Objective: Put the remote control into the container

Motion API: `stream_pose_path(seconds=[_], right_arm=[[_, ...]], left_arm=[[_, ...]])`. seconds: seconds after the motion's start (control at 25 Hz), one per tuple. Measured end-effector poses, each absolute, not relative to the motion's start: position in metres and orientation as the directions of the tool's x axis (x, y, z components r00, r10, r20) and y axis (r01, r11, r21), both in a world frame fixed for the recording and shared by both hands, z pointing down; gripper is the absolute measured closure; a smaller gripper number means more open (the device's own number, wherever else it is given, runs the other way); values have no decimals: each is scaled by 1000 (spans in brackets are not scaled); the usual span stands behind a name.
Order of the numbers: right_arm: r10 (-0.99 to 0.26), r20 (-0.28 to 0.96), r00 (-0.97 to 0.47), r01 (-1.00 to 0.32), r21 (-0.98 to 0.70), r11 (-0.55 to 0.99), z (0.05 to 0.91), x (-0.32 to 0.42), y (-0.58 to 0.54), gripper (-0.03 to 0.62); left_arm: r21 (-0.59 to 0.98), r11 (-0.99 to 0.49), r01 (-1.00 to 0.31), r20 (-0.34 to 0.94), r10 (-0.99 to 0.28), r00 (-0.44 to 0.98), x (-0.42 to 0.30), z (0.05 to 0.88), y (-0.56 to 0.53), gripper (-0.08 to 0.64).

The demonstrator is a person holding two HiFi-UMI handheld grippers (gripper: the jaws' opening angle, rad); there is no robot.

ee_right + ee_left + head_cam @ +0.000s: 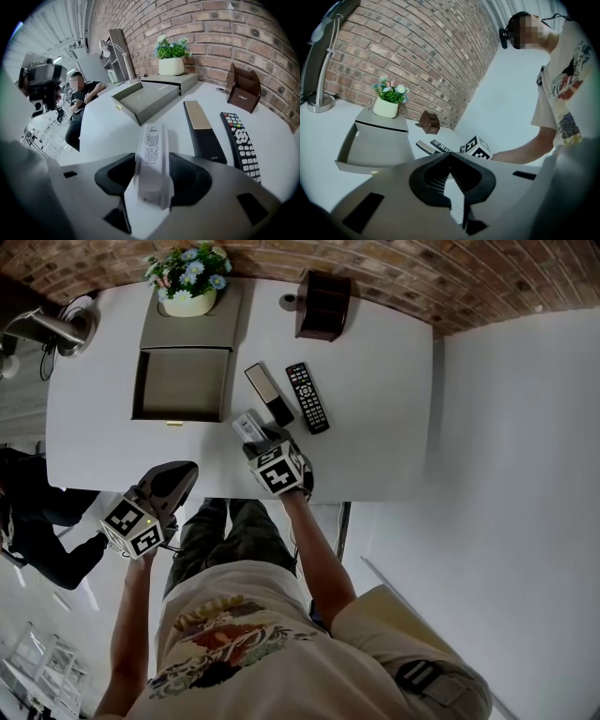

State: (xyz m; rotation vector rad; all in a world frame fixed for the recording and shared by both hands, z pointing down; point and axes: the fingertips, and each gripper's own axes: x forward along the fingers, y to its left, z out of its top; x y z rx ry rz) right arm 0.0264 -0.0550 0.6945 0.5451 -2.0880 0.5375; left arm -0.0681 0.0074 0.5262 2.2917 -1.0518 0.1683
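A white remote control [151, 140] lies on the white table [375, 409] near its front edge, and my right gripper [152, 161] is shut on it, a pad on each long side. In the head view the right gripper [258, 441] covers the near end of the white remote [247, 425]. The container, an open grey drawer box [141, 390], sits at the back left, its rim [126, 105] ahead and left of the remote. My left gripper [178, 474] hangs at the table's front edge, left of the right one. Its jaws [450, 154] meet at the tips, with nothing between them.
A black and gold remote [269, 395] and a black button remote [307, 397] lie just right of the white one. A flower pot [187, 282] stands on the box's top, a brown holder [323, 304] at the back, a desk lamp [56, 329] far left. Another person [37, 512] sits left.
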Motion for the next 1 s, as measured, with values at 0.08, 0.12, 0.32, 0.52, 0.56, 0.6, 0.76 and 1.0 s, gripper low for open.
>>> stream_pose_path(seconds=[0.08, 0.12, 0.32, 0.52, 0.56, 0.6, 0.76, 1.0], right_arm=[[-180, 837, -517, -554, -167, 816, 691, 27, -56, 360], [-180, 834, -521, -549, -166, 819, 689, 27, -56, 360], [-173, 827, -535, -535, -173, 827, 681, 31, -57, 360], [-169, 821, -545, -524, -177, 833, 673, 34, -62, 360], [-170, 820, -546, -524, -176, 833, 671, 35, -63, 360], [-171, 819, -547, -524, -176, 833, 670, 36, -64, 360], [-176, 810, -559, -532, -188, 826, 661, 40, -70, 360], [-188, 795, -577, -524, -184, 831, 644, 41, -78, 360]], left_arm=[[468, -498, -730, 353, -652, 671, -68, 525, 5, 555], [465, -497, -733, 354, -654, 668, -67, 525, 4, 555], [452, -495, -742, 352, -665, 658, -61, 519, -2, 555], [442, -486, -754, 350, -681, 644, -59, 515, -9, 555], [440, -484, -756, 349, -683, 641, -59, 515, -11, 555], [438, -484, -758, 348, -686, 639, -59, 514, -12, 555], [421, -493, -762, 339, -693, 636, -57, 507, -19, 555], [412, -495, -765, 319, -709, 630, -57, 498, -30, 555]])
